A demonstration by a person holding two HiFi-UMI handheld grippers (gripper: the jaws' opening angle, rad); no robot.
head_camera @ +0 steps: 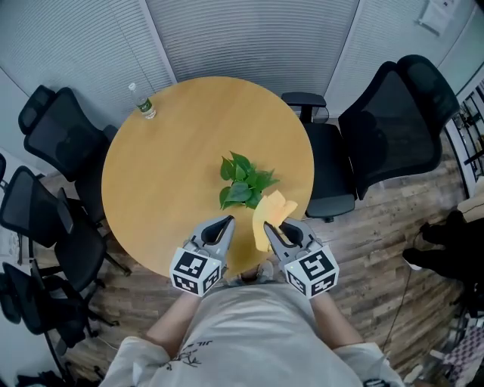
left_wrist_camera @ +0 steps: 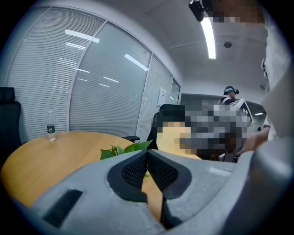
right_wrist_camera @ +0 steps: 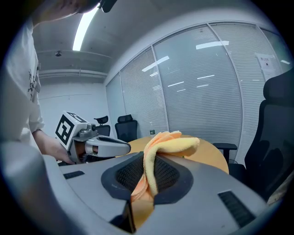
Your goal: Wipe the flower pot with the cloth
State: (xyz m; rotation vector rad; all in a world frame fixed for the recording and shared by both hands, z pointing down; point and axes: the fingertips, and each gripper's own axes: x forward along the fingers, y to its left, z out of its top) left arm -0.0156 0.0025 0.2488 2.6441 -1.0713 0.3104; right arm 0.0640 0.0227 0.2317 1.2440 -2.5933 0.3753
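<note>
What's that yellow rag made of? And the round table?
The yellow rag looks like soft, fuzzy cloth, maybe microfibre: it droops and folds. The round table looks like smooth wood or wood-look laminate, with a faint sheen.

No readable text anywhere.
- Bottle (head_camera: 141,102), upper left of head view: green label, print too small.
- Wall notice (head_camera: 436,15), top right corner: white sheet, wording blurred; same in right gripper view (right_wrist_camera: 265,62).
- Shirt print (head_camera: 189,354), bottom centre: small dark marks, illegible.
- Left marker cube (head_camera: 196,271), right marker cube (head_camera: 312,273): black-and-white square patterns, no letters or numbers.
</note>
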